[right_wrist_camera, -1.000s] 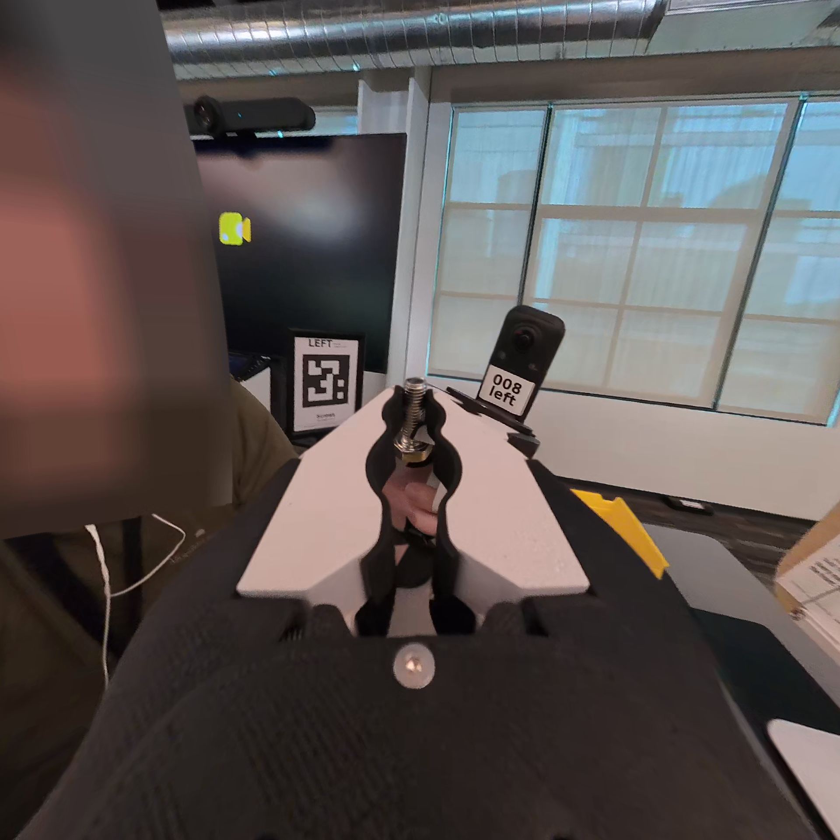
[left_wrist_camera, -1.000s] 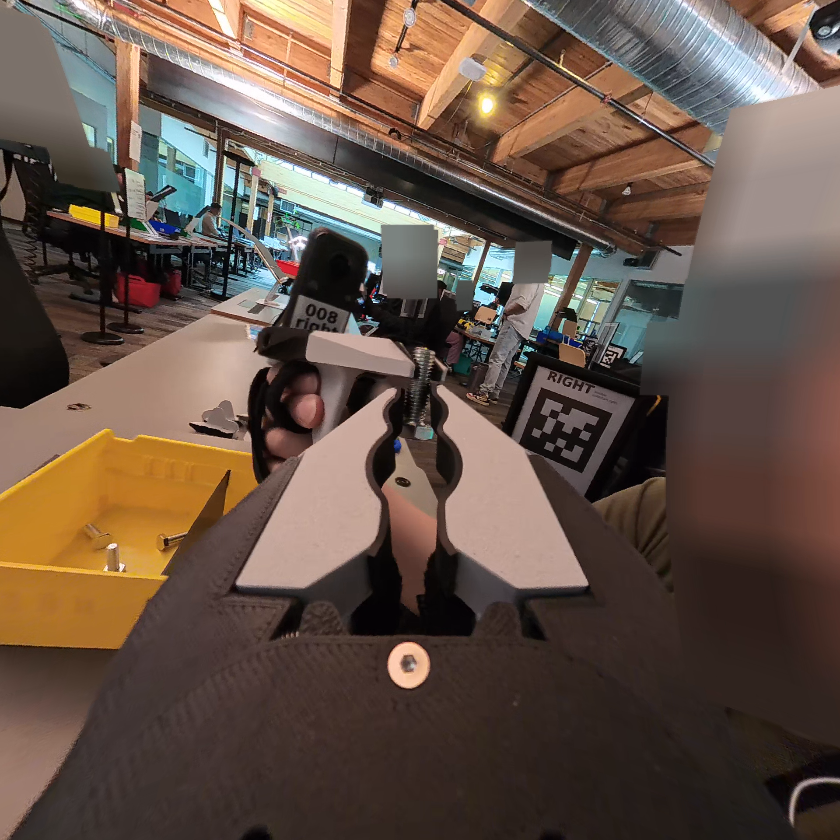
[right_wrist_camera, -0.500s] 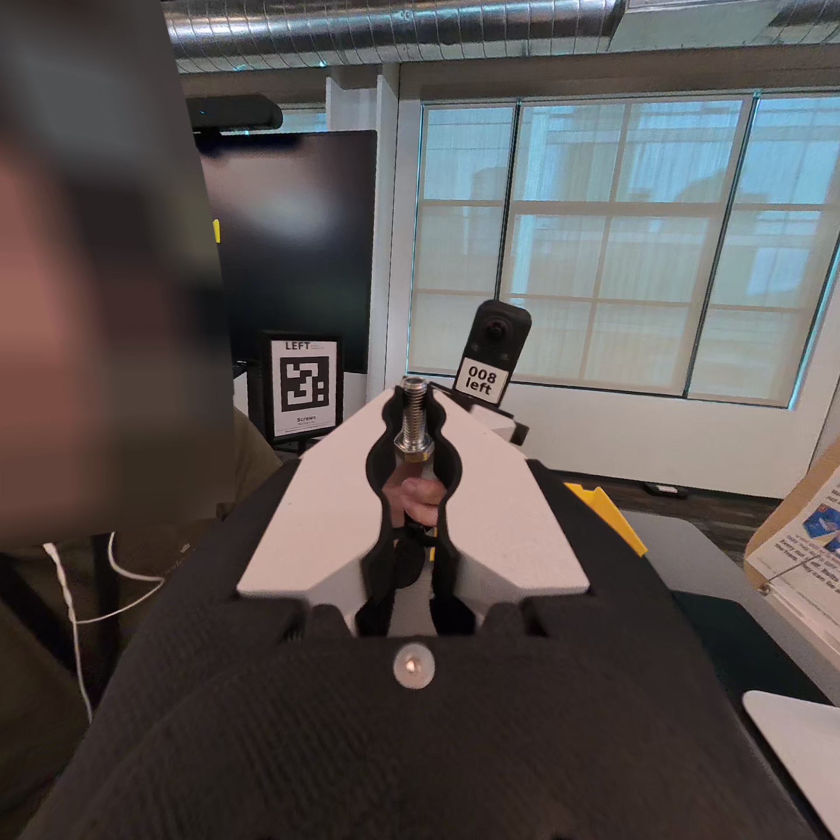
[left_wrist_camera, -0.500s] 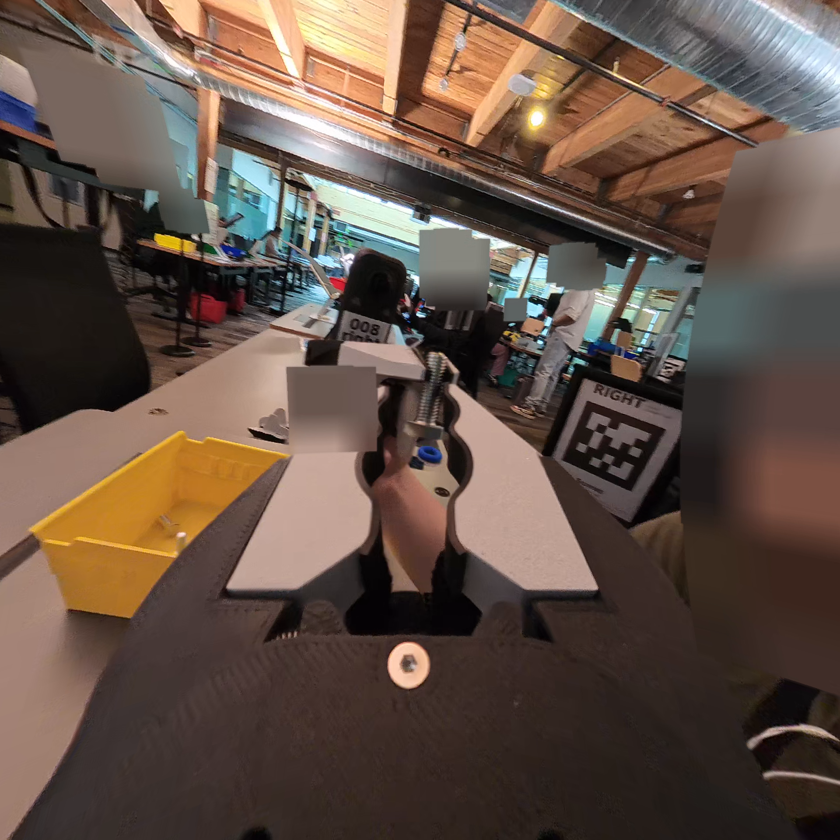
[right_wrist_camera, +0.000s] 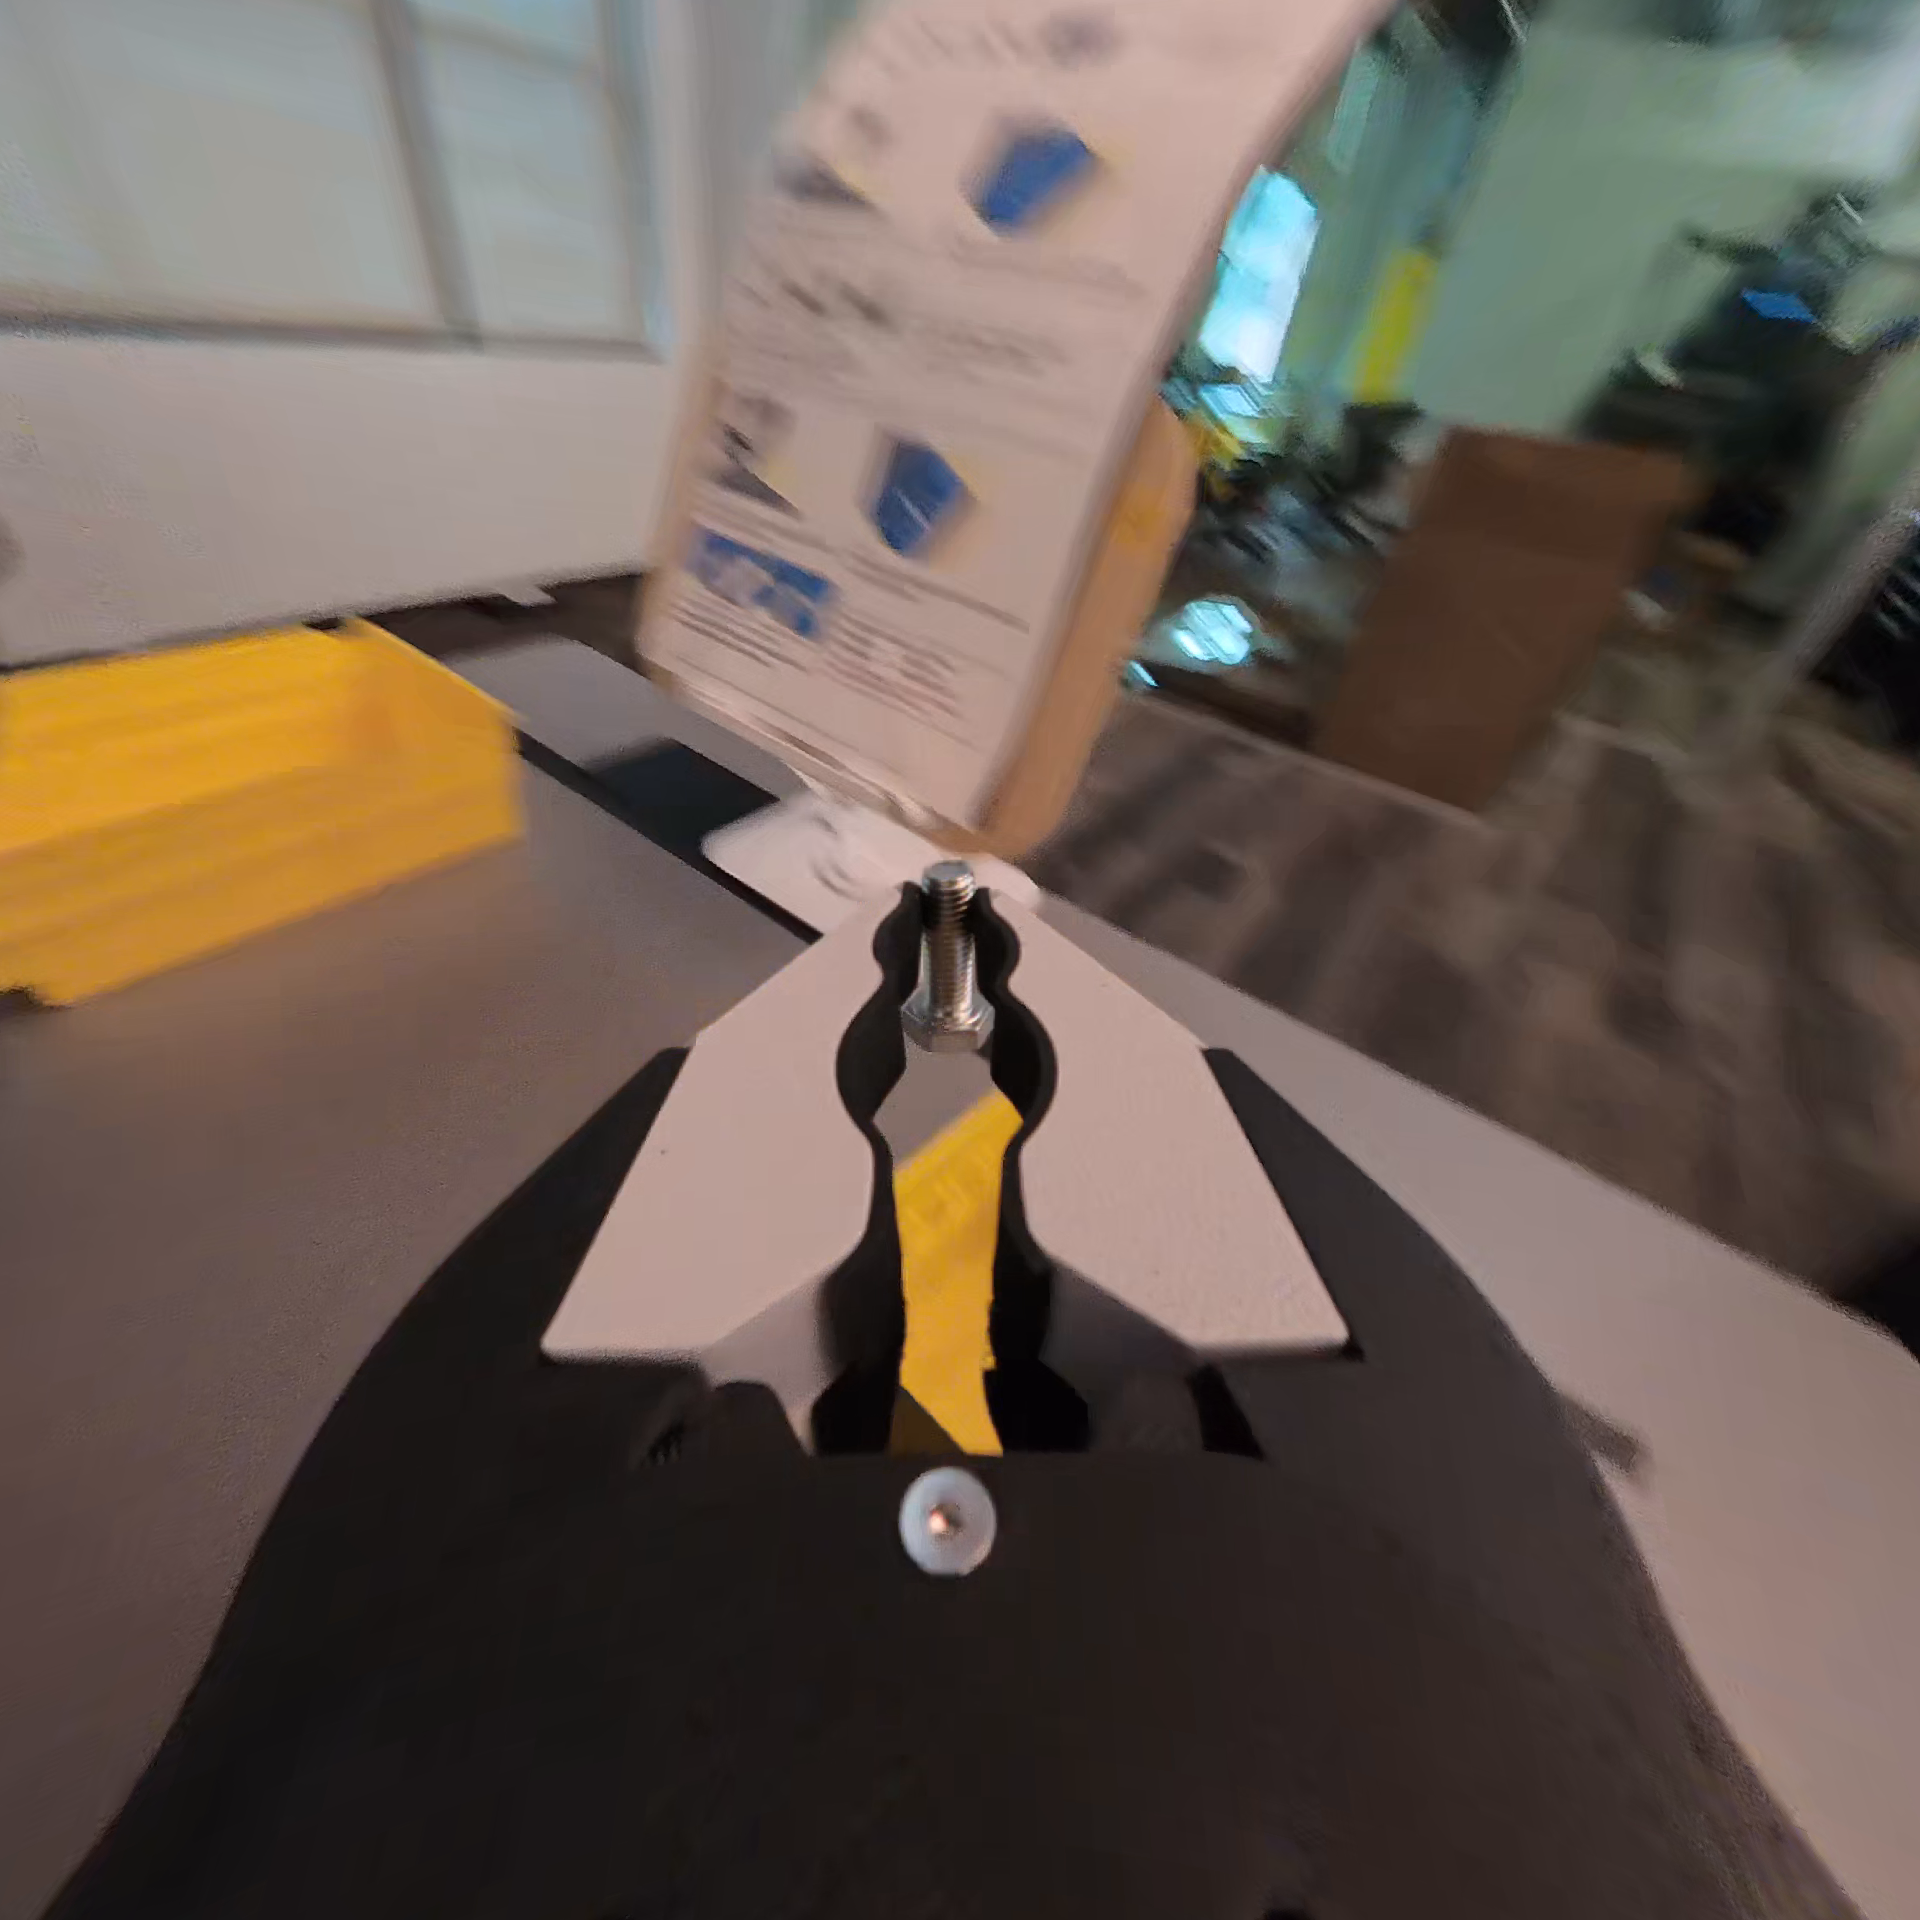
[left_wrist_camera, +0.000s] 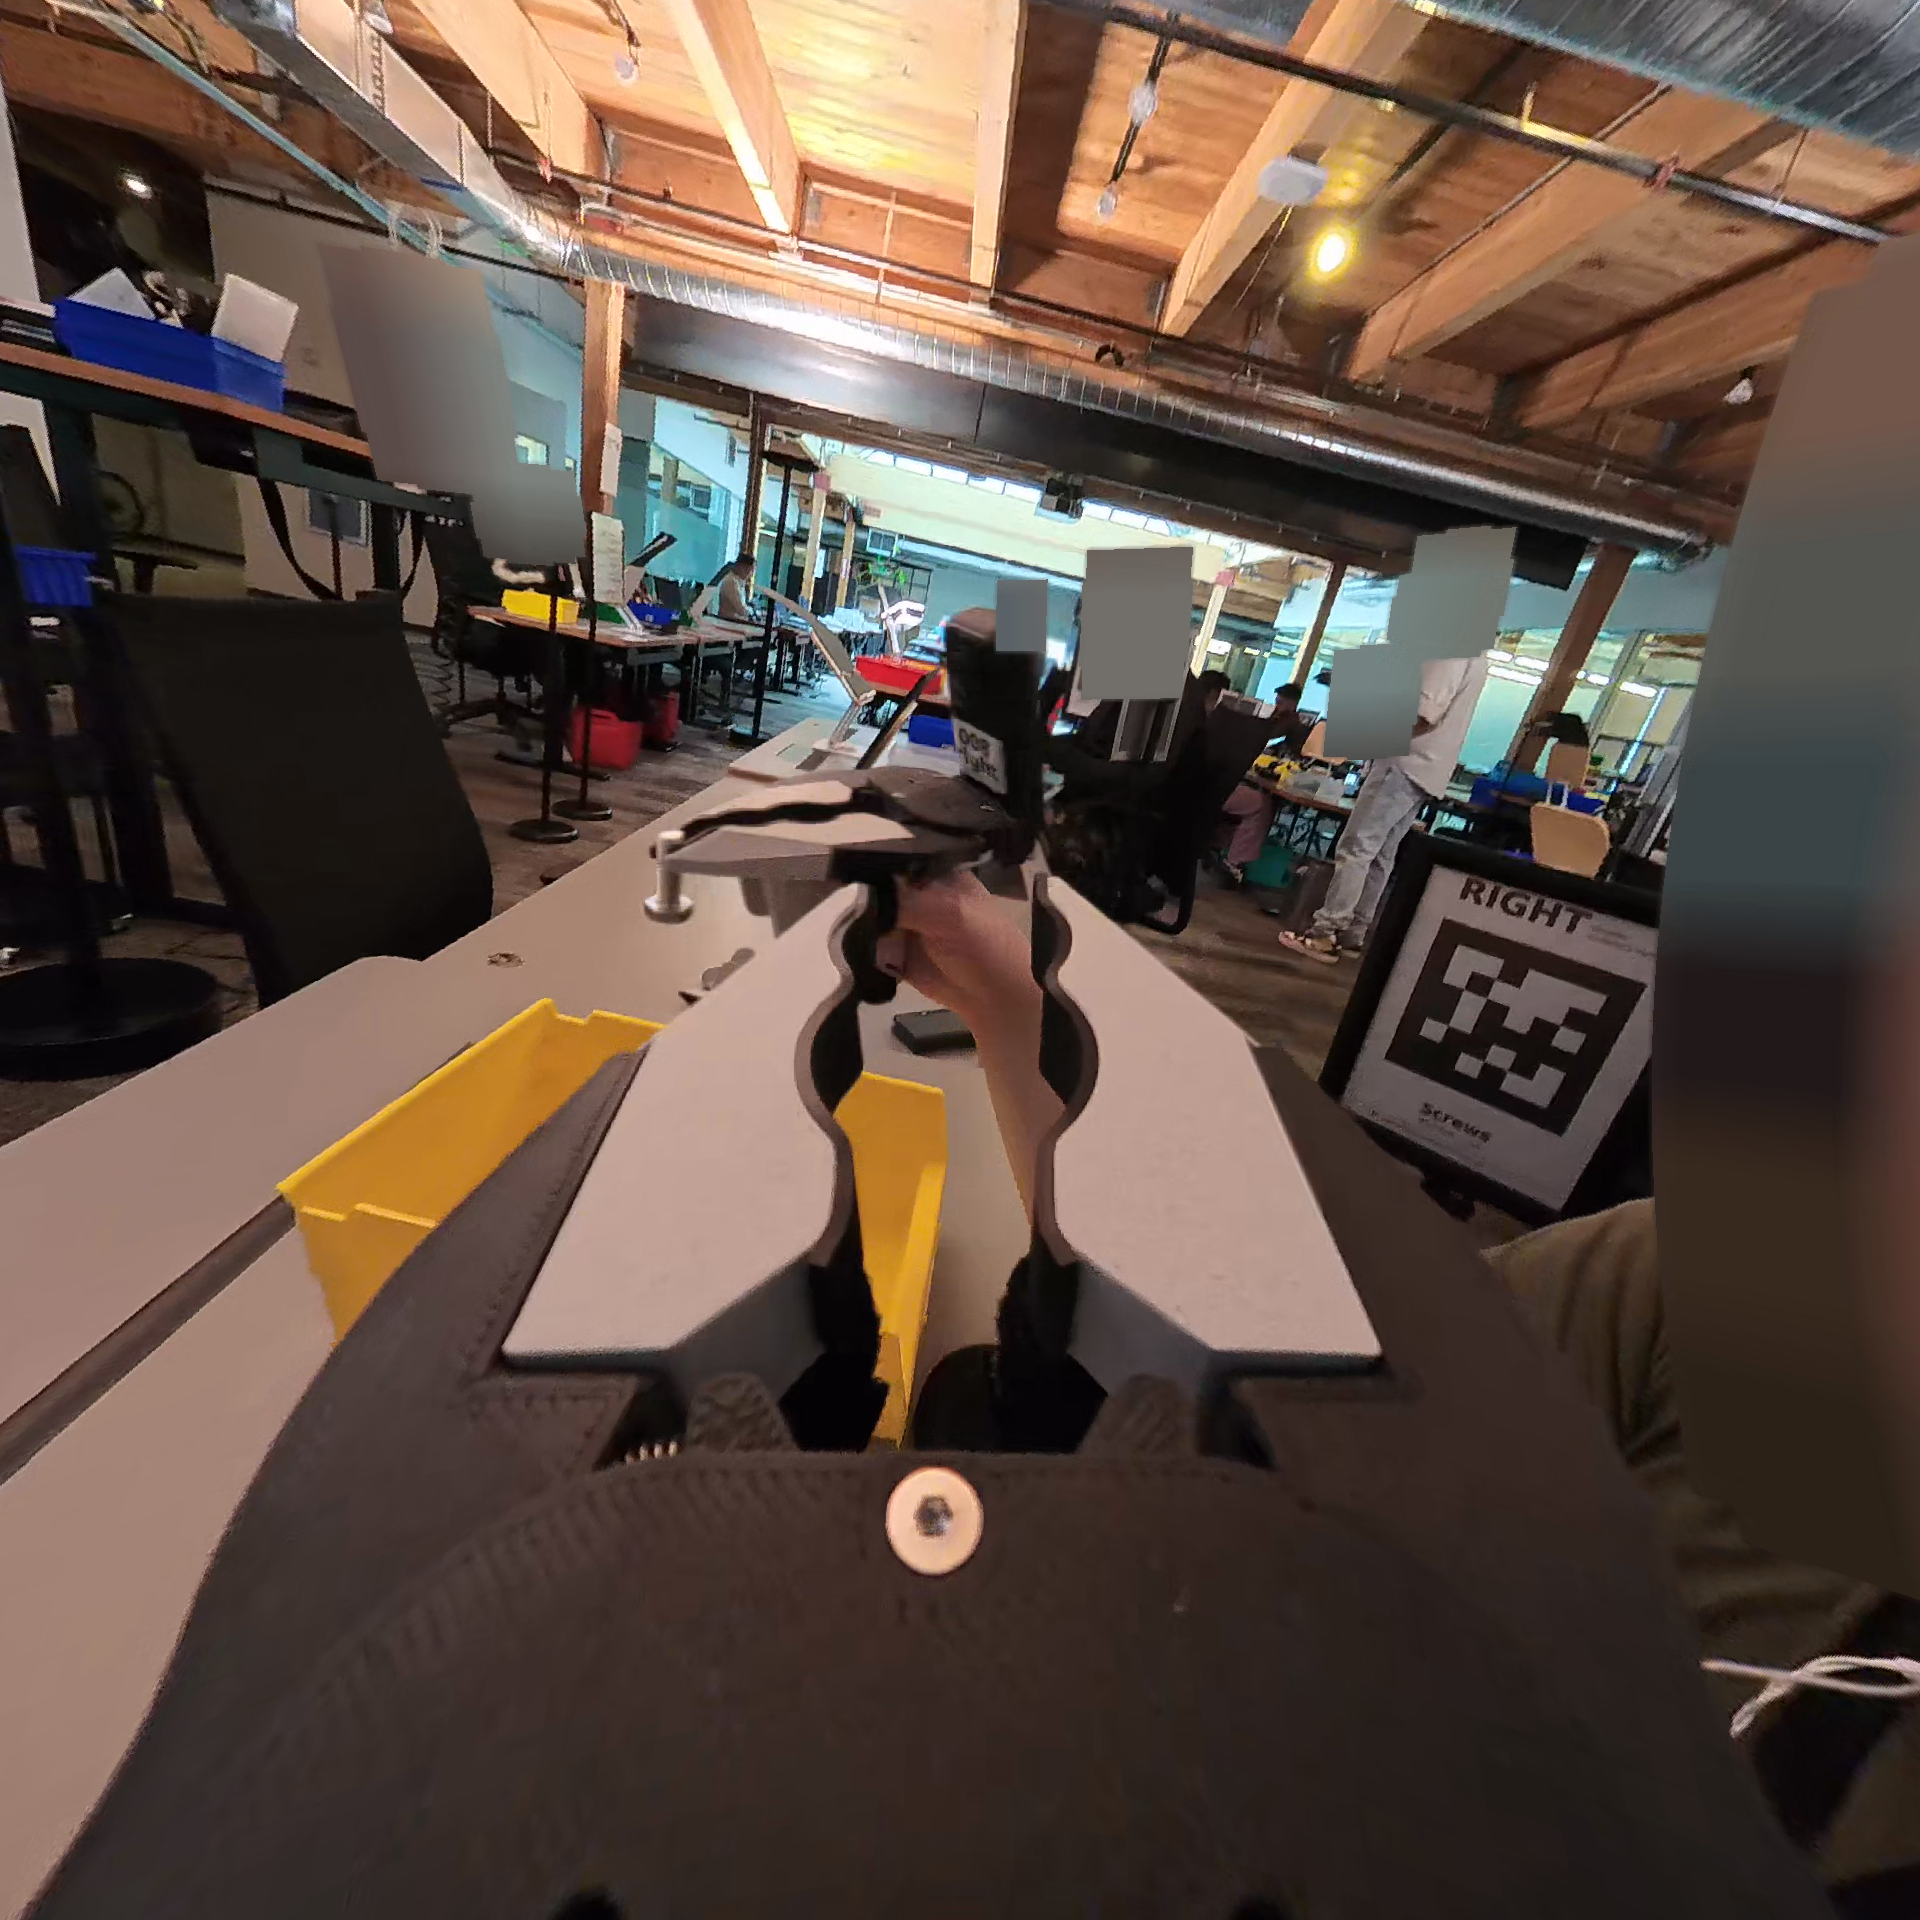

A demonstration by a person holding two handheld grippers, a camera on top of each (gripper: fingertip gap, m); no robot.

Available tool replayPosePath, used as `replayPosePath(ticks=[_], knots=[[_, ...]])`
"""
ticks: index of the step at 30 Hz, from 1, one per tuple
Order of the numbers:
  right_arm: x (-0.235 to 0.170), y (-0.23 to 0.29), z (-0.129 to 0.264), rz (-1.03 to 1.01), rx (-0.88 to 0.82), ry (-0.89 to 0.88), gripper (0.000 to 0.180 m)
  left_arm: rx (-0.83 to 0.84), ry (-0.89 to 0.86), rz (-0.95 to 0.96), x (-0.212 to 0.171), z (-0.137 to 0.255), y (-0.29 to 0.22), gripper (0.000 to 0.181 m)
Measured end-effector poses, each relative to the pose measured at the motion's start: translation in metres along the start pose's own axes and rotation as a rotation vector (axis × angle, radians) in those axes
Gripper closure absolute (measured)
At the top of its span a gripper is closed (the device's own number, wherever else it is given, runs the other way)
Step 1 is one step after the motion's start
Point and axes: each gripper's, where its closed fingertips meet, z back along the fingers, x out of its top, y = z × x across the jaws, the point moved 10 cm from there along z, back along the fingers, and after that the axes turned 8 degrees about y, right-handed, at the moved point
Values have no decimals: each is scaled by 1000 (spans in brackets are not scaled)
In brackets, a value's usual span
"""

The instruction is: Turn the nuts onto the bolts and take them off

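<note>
Right gripper (right_wrist_camera: 948, 914), with flat pale grey fingers edged in scalloped black pads and set on a ribbed black body, is clamped on a threaded silver steel bolt (right_wrist_camera: 943, 966). The bolt lies along the finger gap, its hexagonal head (right_wrist_camera: 943, 1020) toward the camera and its threaded end just past the fingertips. No nut can be made out on its shank.

Left gripper (left_wrist_camera: 948, 914), of the same build, stands with its fingers parted and nothing between them. Through the gap show the person's bare hand (left_wrist_camera: 966, 961) and forearm.

In the left wrist view the right gripper (left_wrist_camera: 727, 836) appears farther off, lying flat and pointing left over the smooth grey table (left_wrist_camera: 156, 1122); the bolt (left_wrist_camera: 668, 883) hangs head-down from its tip, above the tabletop.

A glossy yellow plastic bin (left_wrist_camera: 447, 1153), rectangular and open-topped, sits on the table beneath the left gripper, whose body hides much of it; its contents cannot be seen. The right wrist view is heavily motion-blurred: a yellow block (right_wrist_camera: 239, 769) at left, a leaning white printed sheet (right_wrist_camera: 935, 395) on brown backing, and a yellow surface (right_wrist_camera: 945, 1268) under the finger gap are recognisable only in outline.

A framed black-and-white marker card (left_wrist_camera: 1507, 1023) stands at right, its right edge cut off by a blurred patch.
</note>
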Motion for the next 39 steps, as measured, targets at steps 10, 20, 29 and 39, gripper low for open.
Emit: replayPosePath(ticks=[10,20,29,39], knots=[[-63,-41,-35,-43,-191,468,172,78,112,-97,-3,-9,-13,148],[-87,-46,-56,-51,-157,609,171,102,171,-106,-7,-13,-14,147],[-93,-49,-57,-57,-158,635,171,98,195,-106,-7,-13,-15,147],[-90,-47,-57,-35,-159,646,171,97,223,-113,-9,-15,-16,147]])
